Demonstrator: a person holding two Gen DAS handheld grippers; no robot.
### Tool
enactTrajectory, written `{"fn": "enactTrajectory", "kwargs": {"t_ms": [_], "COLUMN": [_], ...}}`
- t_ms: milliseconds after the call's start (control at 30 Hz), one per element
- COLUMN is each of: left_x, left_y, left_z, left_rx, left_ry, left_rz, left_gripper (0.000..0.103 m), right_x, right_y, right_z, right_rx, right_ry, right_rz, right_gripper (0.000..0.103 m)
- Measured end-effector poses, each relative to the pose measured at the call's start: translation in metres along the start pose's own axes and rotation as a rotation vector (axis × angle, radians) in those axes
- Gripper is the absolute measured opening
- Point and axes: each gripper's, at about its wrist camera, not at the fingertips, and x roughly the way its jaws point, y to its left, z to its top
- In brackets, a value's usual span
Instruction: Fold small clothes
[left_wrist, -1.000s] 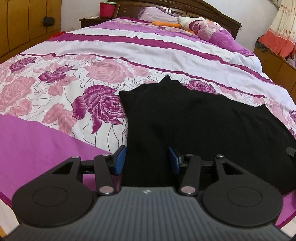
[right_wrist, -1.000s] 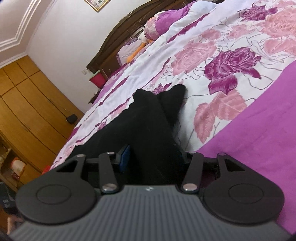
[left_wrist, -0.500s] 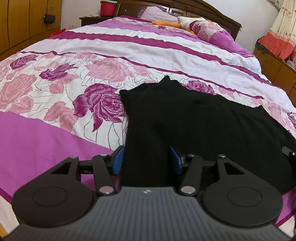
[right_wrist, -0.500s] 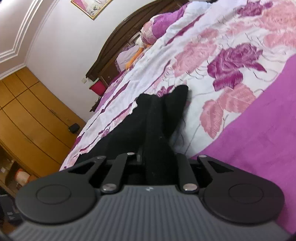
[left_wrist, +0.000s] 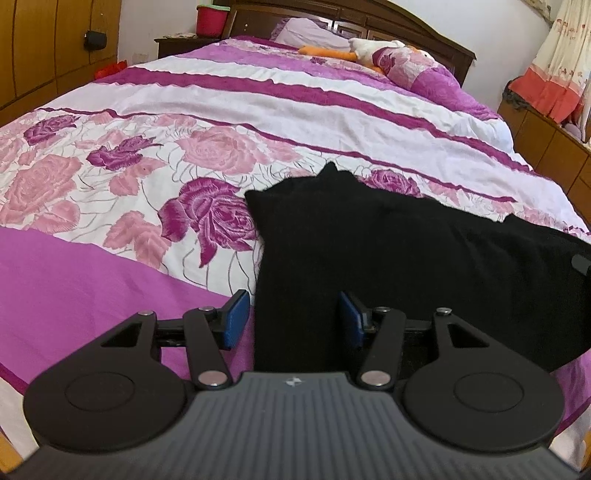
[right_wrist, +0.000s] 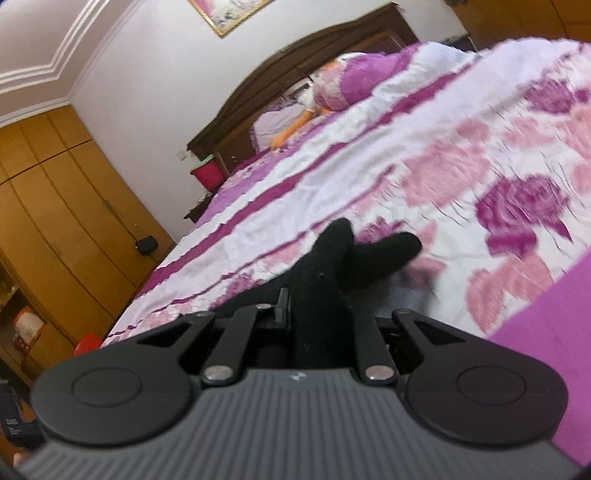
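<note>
the black garment (left_wrist: 388, 258) lies spread on the bed (left_wrist: 258, 122), on the floral part of the cover, w/ its near edge by the purple band at the foot. in the left wrist view it runs from the middle to the right edge of the picture, one pointed corner toward the far side.

the left hand-held gripper (left_wrist: 293, 317) is at the near left part of the cloth. its jaws stand wide apart, blue pads (left_wrist: 236, 317) visible on both sides, and a strip of the black cloth lies between them w/o being pinched. the left pad is just beside the cloth edge, over the purple band.

the right hand-held gripper (right_wrist: 319, 314) is closed narrow on a gathered fold of the garment (right_wrist: 332, 258); the cloth fills the gap between the fingers and looks raised from the bed there. the picture is blurred, so the contact of the right finger i can't tell exactly.

at the far end are pillows (left_wrist: 406, 66) and a dark wood headboard (left_wrist: 388, 22). a red bucket (left_wrist: 210, 18) stands on a nightstand far left, next to a wood wardrobe (left_wrist: 44, 48).
</note>
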Motion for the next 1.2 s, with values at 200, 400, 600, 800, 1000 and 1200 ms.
{"fn": "enactTrajectory", "kwargs": {"t_ms": [200,400,600,800,1000,1200], "left_x": [-0.011,-0.019,-0.026,-0.028,-0.03,-0.033], "left_y": [0.009,0.026,0.048,0.07,0.08,0.08], "left_z": [0.003,0.005,0.002,-0.005,-0.011,-0.012], "left_rx": [-0.013,-0.057,-0.103,-0.161,-0.179,-0.168], "left_ry": [-0.027,-0.053,-0.071,-0.075,-0.076,-0.085], "left_rz": [-0.004,-0.009,-0.016,-0.022,-0.034,-0.049], "left_gripper": [0.059,0.059,0.059,0.059,0.059,0.059], "right_x": [0.004,0.02,0.039,0.077,0.12,0.099], "right_y": [0.047,0.101,0.163,0.212,0.219,0.221], "right_z": [0.009,0.013,-0.002,-0.05,-0.109,-0.108], "right_rx": [-0.112,-0.246,-0.372,-0.538,-0.664,-0.616], "right_ry": [-0.001,0.011,0.055,0.168,0.337,0.333], "right_rz": [0.044,0.09,0.173,0.206,0.182,0.234], "right_gripper": [0.013,0.013,0.013,0.013,0.015,0.036]}}
